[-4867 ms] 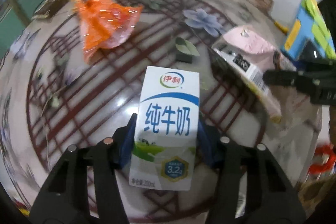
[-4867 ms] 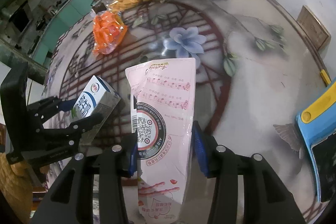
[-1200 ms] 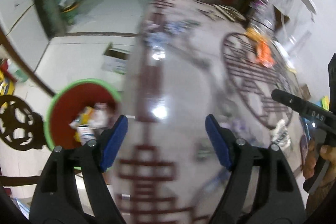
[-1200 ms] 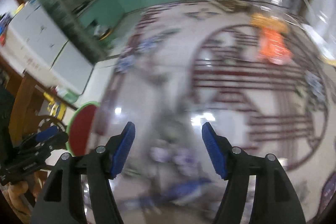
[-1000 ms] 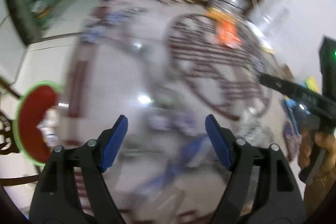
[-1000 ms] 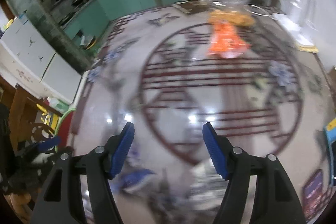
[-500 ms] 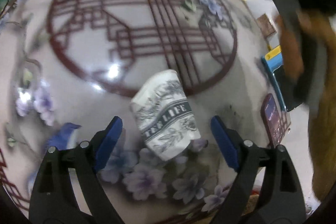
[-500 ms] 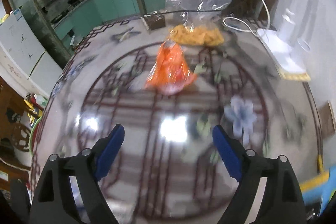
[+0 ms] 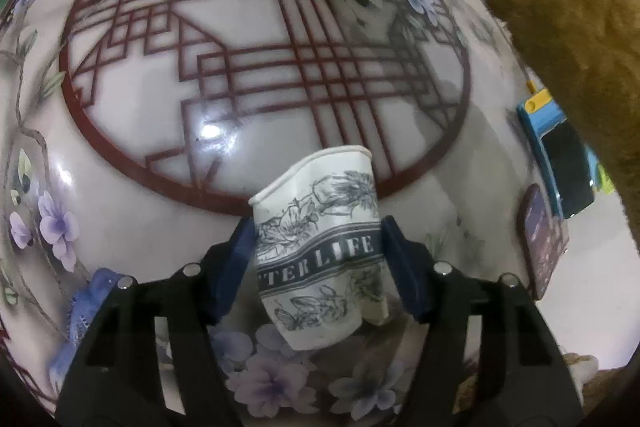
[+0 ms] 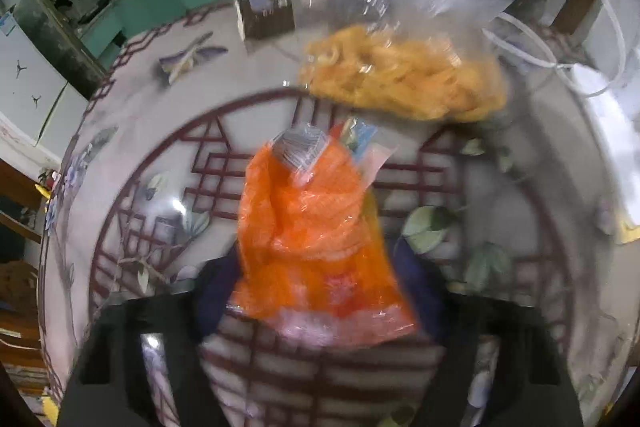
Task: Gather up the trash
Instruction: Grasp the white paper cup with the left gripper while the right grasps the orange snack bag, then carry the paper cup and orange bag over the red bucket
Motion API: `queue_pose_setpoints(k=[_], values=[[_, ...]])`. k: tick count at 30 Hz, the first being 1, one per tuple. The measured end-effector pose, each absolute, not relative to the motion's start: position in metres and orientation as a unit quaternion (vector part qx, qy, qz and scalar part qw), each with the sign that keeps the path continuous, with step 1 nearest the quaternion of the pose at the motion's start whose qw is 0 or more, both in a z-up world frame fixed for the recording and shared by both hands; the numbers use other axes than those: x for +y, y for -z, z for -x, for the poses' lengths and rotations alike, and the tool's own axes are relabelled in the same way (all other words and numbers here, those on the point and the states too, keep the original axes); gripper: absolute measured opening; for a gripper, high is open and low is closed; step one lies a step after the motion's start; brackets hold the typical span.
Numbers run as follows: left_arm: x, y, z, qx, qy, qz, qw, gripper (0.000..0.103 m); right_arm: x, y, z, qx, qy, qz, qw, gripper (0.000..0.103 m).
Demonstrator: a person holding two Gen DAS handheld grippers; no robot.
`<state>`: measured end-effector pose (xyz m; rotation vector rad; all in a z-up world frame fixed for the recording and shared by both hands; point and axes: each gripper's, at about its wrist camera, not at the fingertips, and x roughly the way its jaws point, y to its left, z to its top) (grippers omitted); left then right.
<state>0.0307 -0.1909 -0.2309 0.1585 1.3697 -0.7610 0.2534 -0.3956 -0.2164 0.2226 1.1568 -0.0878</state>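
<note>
Both grippers were caught at the pick-up step of the trash collection, each descending on its own item on the patterned round table (image 9: 132,131).

Left wrist view: the left gripper (image 9: 318,259) straddled a crushed paper cup (image 9: 320,247) that lay on its side near the table's edge, its flattened rim pointing away from the camera. The jaws were closing, with the cup between them; the blue pads (image 9: 236,263) stood right at the cup's flanks, and it appeared that contact had just been made, though no firm squeeze could be confirmed.

Right wrist view: the right gripper (image 10: 316,287) was set over an orange plastic wrapper (image 10: 312,227) lying inside the table's red lattice circle, short of a clear bag of yellow snacks (image 10: 404,83). These jaws were closing as well, with the wrapper's lower part between them. Motion blur obscured the pads, so whether they already pressed the film could not be told.

In the left view, the person's sleeve (image 9: 560,7) crossed the upper right, above a blue phone-like device (image 9: 560,155) at the table's edge.

Judged next move: each pair of jaws would need to finish closing until the item was pinched, then lift clear. The cup should hold its shape well enough; the thin, slippery wrapper might call for a deeper bite to avoid sliding out.
</note>
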Motion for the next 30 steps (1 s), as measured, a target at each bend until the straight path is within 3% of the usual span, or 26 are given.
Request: queue_pose_setpoints(k=[4, 18, 30], values=[[-0.184, 0.228, -0.035, 0.610, 0.337, -0.069, 0.714, 0.058, -0.392, 0.204, -0.243, 0.529, 0.030, -0.113, 0.840, 0.058], [-0.091, 0.115, -0.068, 0.463, 0.246, -0.046, 0.850, 0.059, -0.296, 0.121, -0.101, 0.468, -0.028, -0.116, 0.876, 0.059], [0.016, 0.080, -0.074, 0.415, 0.163, 0.007, 0.895, 0.059, -0.165, 0.101, -0.063, 0.467, -0.096, -0.083, 0.875, 0.059]])
